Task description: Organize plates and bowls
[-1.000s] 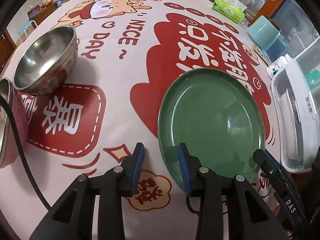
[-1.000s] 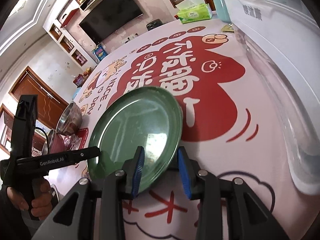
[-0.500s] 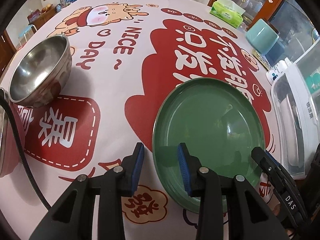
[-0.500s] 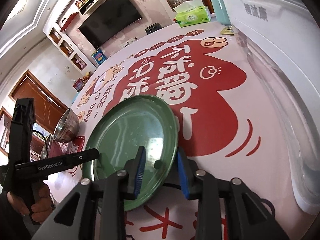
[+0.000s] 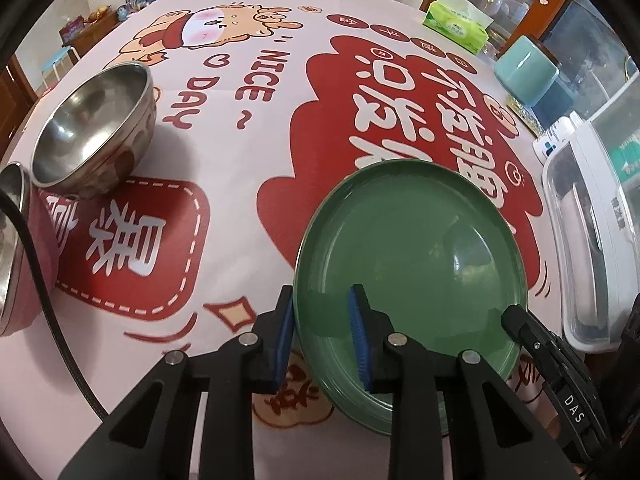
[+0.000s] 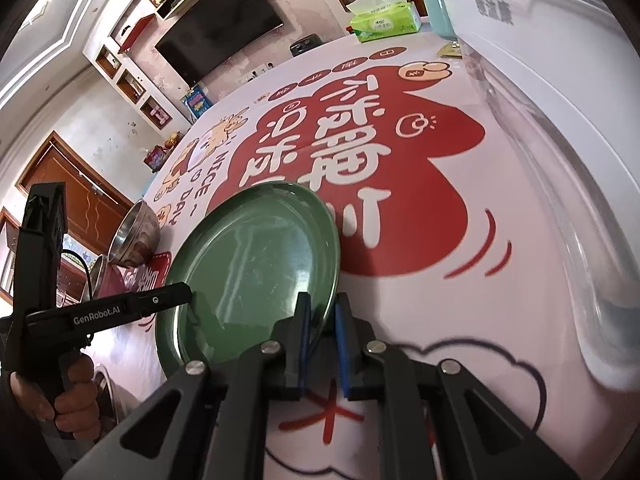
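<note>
A round table under a pink tablecloth printed with red shapes and white characters carries everything. Largest on it is the clear plastic dish rack with a white frame, standing just beside the round green plate on that plate's right; only a narrow strip of cloth shows between them. The green plate is the landmark: it is tilted, its near edge raised off the cloth. The right gripper has its blue-padded jaws clamped on the plate's near right rim. The left gripper straddles the plate's near left rim, one pad inside and one outside, jaws apart with a gap at the inner pad. Left of the plate lies a broad open stretch of cloth. Beyond that, well apart from the plate, stands a stainless steel bowl, tipped toward the camera, and touching it at the frame edge a second steel bowl with a pink outer wall. Far behind the plate sits a green tissue box.
</note>
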The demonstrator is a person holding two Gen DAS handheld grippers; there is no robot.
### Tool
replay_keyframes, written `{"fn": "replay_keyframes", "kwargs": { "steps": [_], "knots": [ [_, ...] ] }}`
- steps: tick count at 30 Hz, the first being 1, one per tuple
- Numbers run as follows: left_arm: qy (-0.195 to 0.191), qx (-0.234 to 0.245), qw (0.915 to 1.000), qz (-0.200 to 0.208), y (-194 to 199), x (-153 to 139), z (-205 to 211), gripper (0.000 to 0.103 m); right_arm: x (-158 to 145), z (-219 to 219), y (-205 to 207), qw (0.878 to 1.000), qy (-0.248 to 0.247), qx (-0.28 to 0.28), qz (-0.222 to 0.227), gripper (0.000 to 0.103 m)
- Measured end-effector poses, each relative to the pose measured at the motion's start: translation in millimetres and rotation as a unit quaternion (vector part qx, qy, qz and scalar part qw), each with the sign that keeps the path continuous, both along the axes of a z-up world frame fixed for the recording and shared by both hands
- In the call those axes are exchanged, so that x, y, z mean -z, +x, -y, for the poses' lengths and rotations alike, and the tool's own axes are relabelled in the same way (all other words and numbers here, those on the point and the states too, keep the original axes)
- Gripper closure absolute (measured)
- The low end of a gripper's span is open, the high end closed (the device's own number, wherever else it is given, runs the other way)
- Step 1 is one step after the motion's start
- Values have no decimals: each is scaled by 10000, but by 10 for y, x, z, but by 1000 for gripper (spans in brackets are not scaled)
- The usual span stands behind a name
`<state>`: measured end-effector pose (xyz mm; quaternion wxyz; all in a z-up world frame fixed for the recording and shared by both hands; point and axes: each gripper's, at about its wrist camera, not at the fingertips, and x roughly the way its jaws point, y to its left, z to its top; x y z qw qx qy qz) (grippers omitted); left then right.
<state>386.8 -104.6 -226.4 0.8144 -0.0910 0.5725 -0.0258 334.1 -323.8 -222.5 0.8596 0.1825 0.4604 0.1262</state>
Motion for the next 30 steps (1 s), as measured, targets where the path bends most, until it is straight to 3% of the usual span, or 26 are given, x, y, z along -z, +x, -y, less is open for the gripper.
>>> {"fn": "replay_keyframes", "kwargs": {
  "steps": [17, 30],
  "knots": [
    [-52, 299, 9991, 280, -646, -589, 131, 79, -534, 97, -749, 9996, -42, 116, 264, 92],
    [-177, 325, 9980, 511, -1620, -1031, 168, 79, -924, 93, -1590, 9986, -172, -97, 493, 92]
  ]
}}
